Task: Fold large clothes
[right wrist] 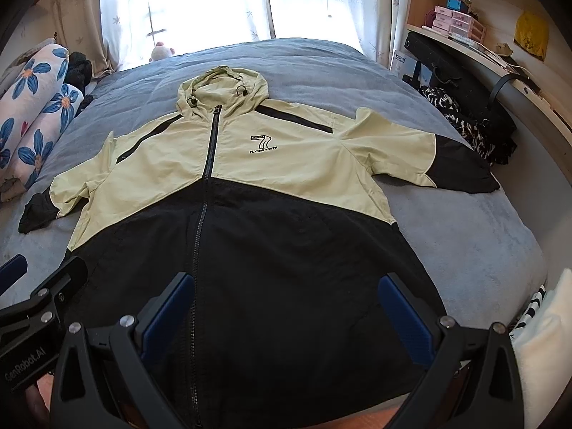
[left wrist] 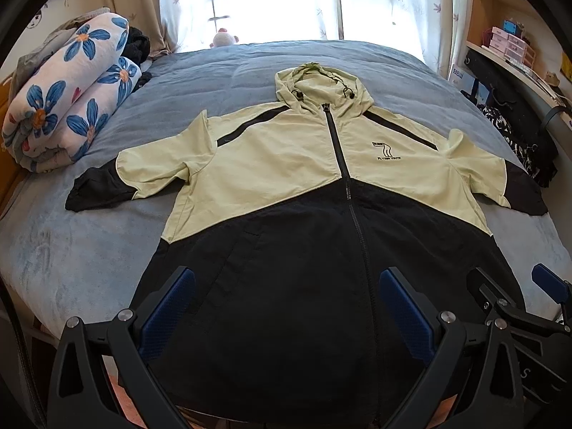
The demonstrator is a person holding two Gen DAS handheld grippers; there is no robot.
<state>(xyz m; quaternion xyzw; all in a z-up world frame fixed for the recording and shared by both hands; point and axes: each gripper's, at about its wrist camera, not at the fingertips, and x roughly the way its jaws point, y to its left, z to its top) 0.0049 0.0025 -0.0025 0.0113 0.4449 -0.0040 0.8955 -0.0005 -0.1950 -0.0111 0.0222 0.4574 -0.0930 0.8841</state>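
Observation:
A hooded jacket (left wrist: 286, 164), pale green above and black below, lies flat and zipped on the grey-blue bed (left wrist: 71, 250), hood away from me, sleeves spread to both sides. It also shows in the right wrist view (right wrist: 286, 164). My left gripper (left wrist: 286, 307) is open and empty, above the black hem left of the zipper. My right gripper (right wrist: 286, 307) is open and empty, above the hem right of the zipper. The right gripper shows at the right edge of the left wrist view (left wrist: 514, 304); the left gripper shows at the left edge of the right wrist view (right wrist: 39, 293).
A rolled floral quilt (left wrist: 71, 100) lies at the bed's far left beside dark clothes (left wrist: 137, 44). A plush toy (left wrist: 223, 37) sits by the curtained window. Shelves and a desk with boxes (right wrist: 454, 23) stand at the right, with black bags and patterned cloth (right wrist: 464, 125) next to the bed.

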